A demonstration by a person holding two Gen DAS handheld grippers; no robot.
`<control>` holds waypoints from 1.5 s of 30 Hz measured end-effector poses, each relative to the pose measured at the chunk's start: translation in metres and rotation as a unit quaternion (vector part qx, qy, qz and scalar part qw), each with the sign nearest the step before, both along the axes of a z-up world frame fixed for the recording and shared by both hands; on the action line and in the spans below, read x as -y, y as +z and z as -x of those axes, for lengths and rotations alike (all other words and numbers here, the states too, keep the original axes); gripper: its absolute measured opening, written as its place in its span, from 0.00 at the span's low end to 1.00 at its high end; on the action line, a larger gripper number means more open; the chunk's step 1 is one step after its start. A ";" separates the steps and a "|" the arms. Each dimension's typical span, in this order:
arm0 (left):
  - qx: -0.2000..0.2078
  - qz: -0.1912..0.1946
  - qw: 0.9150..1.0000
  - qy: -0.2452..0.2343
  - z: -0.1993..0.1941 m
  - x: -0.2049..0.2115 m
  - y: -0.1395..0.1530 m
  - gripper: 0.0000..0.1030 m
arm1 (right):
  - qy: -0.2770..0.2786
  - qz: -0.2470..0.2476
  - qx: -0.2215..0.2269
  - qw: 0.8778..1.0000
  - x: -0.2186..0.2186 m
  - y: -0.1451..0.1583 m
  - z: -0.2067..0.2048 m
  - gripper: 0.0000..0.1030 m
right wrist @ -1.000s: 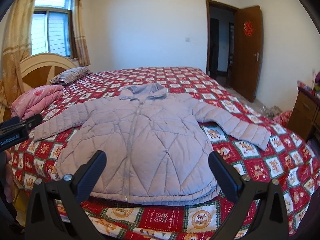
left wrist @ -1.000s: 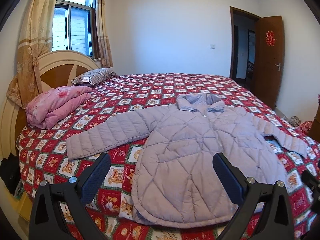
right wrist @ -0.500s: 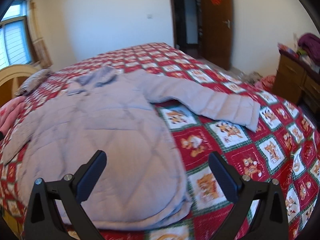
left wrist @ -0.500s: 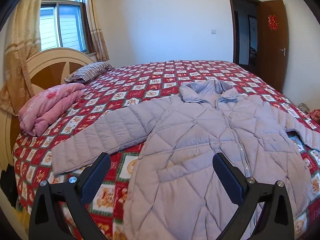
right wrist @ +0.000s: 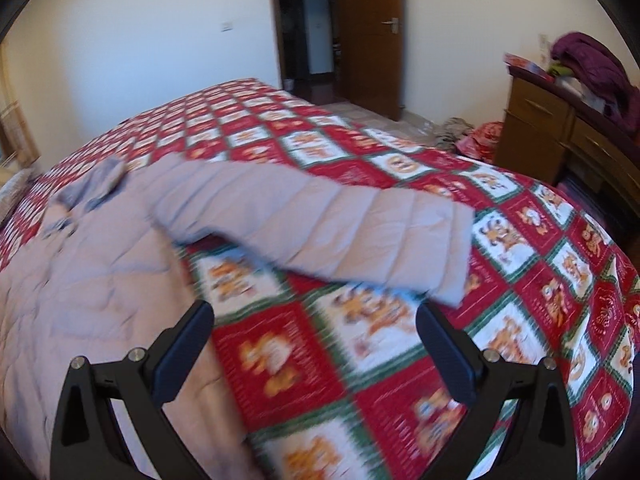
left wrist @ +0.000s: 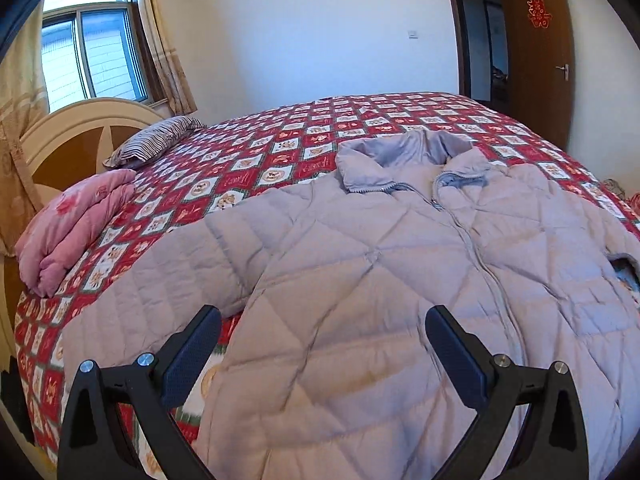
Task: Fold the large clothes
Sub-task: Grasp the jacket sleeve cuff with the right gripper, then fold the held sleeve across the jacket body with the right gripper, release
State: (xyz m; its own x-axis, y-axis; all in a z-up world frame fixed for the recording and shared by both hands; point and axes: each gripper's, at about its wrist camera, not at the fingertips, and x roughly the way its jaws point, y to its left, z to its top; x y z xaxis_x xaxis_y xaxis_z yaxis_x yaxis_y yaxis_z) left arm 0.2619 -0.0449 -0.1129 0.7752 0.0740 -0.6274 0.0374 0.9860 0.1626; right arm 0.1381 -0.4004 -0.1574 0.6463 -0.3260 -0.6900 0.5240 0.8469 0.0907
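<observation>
Quilted lilac jacket [left wrist: 380, 280] lies front-up and zipped on the bed, flat across the red patchwork bedspread [left wrist: 280, 152], collar [left wrist: 400, 156] toward the far side, both sleeves spread out to the sides. Nothing folded yet, so I judge this as the approach for the first fold, sleeves in

My left gripper [left wrist: 322, 344] is spread wide and empty, hanging over the jacket front near the left sleeve [left wrist: 160, 292]. My right gripper [right wrist: 314, 336] is also wide and empty, over bare bedspread just short of the right sleeve [right wrist: 340, 236], cuff end [right wrist: 456, 256] slightly ahead and to the right. Right wrist view is motion-blurred, so contact is hard to judge, but I see no fabric between the fingers

Next move probably calls for dropping onto each cuff, pinching the puffy fabric deep enough not to slip, then carrying the sleeves across the chest

Around it: pink folded quilt [left wrist: 76, 224] and striped pillow [left wrist: 156, 144] by the headboard, wooden dresser [right wrist: 560, 128] with purple clothing on top

Writing: a red paper ornament on the door [left wrist: 538, 12], not readable; no brand or label visible on the jacket
</observation>
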 end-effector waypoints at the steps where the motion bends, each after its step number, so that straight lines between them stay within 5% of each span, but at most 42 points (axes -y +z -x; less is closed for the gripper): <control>1: 0.002 -0.003 1.000 0.003 -0.008 0.001 -0.002 0.99 | -0.011 -0.003 0.001 1.000 0.011 0.000 -0.001 0.97; 9: -0.007 -0.020 0.999 0.033 -0.062 0.000 -0.022 0.99 | -0.087 0.001 -0.002 0.996 0.077 -0.002 -0.009 0.96; 13: -0.017 -0.043 0.997 0.061 -0.088 -0.009 -0.038 0.99 | -0.101 -0.013 -0.026 0.994 0.104 -0.018 -0.020 0.84; 21: -0.040 -0.042 0.994 0.093 -0.110 -0.030 -0.065 0.99 | -0.123 -0.041 -0.058 0.990 0.126 -0.049 -0.023 0.82; 23: -0.048 -0.041 0.994 0.092 -0.115 -0.031 -0.071 0.99 | -0.119 -0.054 -0.049 0.990 0.127 -0.054 -0.021 0.77; 25: -0.055 -0.039 0.993 0.093 -0.118 -0.032 -0.075 0.99 | -0.108 -0.070 -0.032 0.991 0.128 -0.054 -0.019 0.58; 30: -0.080 -0.006 0.993 0.085 -0.122 -0.038 -0.077 0.99 | -0.088 -0.062 -0.026 0.994 0.120 -0.042 -0.027 0.16; 37: -0.059 0.031 0.994 0.089 -0.111 -0.050 -0.053 0.99 | -0.054 -0.009 0.002 0.998 0.090 -0.004 -0.044 0.12; 45: -0.024 0.023 0.995 0.096 -0.106 -0.061 -0.027 0.99 | 0.009 0.032 0.036 0.999 0.033 0.041 -0.070 0.12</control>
